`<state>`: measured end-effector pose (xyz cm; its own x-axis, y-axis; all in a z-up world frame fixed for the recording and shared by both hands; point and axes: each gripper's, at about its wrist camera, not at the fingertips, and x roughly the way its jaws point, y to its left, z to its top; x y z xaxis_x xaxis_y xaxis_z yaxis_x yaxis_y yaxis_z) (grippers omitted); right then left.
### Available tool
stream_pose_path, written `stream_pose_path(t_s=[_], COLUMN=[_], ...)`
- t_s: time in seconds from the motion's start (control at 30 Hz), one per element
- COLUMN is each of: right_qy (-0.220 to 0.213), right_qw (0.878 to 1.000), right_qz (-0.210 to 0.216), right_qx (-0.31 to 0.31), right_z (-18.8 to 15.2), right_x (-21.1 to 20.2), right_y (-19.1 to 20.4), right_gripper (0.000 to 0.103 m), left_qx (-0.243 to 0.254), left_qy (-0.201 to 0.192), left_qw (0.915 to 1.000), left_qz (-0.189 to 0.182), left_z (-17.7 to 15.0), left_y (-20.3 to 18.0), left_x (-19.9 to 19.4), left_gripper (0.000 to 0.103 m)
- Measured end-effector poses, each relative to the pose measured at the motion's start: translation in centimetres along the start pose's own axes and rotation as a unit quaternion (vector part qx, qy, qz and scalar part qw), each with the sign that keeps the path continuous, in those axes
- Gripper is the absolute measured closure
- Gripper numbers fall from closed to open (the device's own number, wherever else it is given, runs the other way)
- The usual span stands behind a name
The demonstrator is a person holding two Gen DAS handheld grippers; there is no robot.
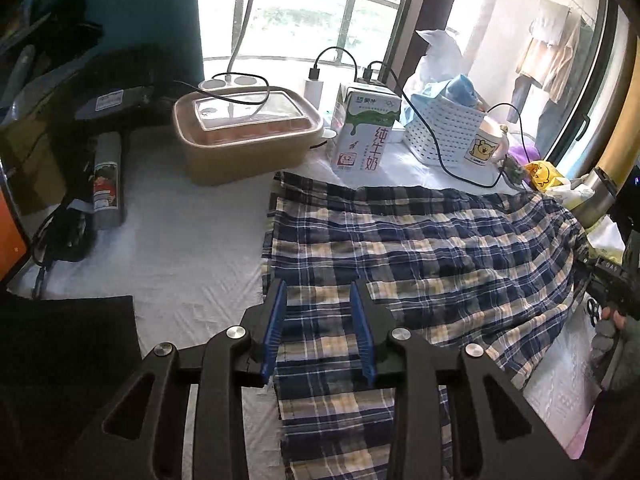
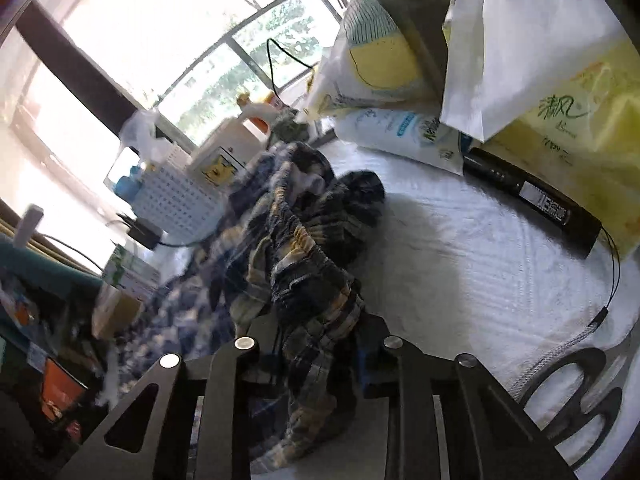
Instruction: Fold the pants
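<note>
Blue, white and tan plaid pants (image 1: 420, 240) lie spread on the white-covered table (image 1: 180, 248), one leg running toward me. My left gripper (image 1: 320, 312) hovers over that leg near its left edge. Its blue pads (image 1: 276, 328) stand apart, with the cloth lying flat below them and nothing pinched. In the right wrist view the pants (image 2: 304, 248) are bunched up and lifted at the waistband end. My right gripper (image 2: 320, 328) is shut on that bunch of cloth, which hides its pads. The right gripper's body and a gloved hand (image 1: 616, 320) show at the right edge of the left wrist view.
Behind the pants stand a brown lidded box (image 1: 244, 132), a milk carton (image 1: 366, 128), a white basket (image 1: 444, 132) and a mug (image 1: 484, 148), with black cables over them. A can (image 1: 107, 180) lies left. Right of the pants are a black tube (image 2: 532, 200), tissue pack (image 2: 560, 120) and scissors (image 2: 572, 396).
</note>
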<state>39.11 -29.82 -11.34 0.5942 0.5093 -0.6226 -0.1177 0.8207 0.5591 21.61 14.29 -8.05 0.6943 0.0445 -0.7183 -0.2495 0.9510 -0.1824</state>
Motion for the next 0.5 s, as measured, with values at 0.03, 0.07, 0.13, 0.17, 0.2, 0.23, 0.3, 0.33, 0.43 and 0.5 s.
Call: stream_pose_path(t_s=[0.03,0.07,0.13,0.17,0.2,0.23,0.3,0.33,0.43,0.5], right_qy=[-0.004,-0.009,-0.021,-0.025,-0.029,-0.033,-0.042,-0.047,-0.058,-0.059], right_qw=[1.000,1.000,1.000,0.999,0.999,0.999,0.997,0.996,0.992,0.990], right_qz=[0.006,0.011,0.018,0.020,0.022,0.023,0.026,0.026,0.032,0.039], right_qx=[0.004,0.008,-0.001,-0.008,-0.016,-0.025,-0.052,-0.064,-0.105,-0.125], right_z=[0.1,0.3,0.8,1.0,1.2,1.3,1.5,1.6,1.4,1.1], right_x=[-0.3,-0.8,-2.1,-2.6,-3.0,-3.4,-4.3,-4.5,-5.1,-5.0], right_y=[0.1,0.3,1.3,1.9,2.6,3.4,5.6,6.5,10.3,12.4], right_gripper=[0.078,0.078,0.078,0.078,0.078,0.078,0.078,0.078,0.078,0.078], left_qx=[0.001,0.002,0.002,0.002,0.003,0.002,0.003,0.004,0.004,0.001], left_qy=[0.000,0.000,-0.002,-0.003,-0.004,-0.006,-0.009,-0.010,-0.013,-0.015], left_qw=[1.0000,1.0000,1.0000,1.0000,0.9999,0.9999,0.9998,0.9997,0.9995,0.9994], left_qz=[-0.002,-0.003,-0.005,-0.008,-0.010,-0.013,-0.018,-0.021,-0.029,-0.032], left_z=[0.0,0.0,0.1,0.0,0.0,0.0,-0.1,-0.1,-0.5,-0.6], left_y=[0.1,0.1,0.2,0.2,0.3,0.4,0.6,0.7,1.3,1.7], left_x=[-0.1,-0.1,-0.2,-0.4,-0.4,-0.5,-0.8,-0.9,-1.3,-1.6], left_gripper=[0.070,0.070,0.070,0.070,0.070,0.070,0.070,0.070,0.070,0.070])
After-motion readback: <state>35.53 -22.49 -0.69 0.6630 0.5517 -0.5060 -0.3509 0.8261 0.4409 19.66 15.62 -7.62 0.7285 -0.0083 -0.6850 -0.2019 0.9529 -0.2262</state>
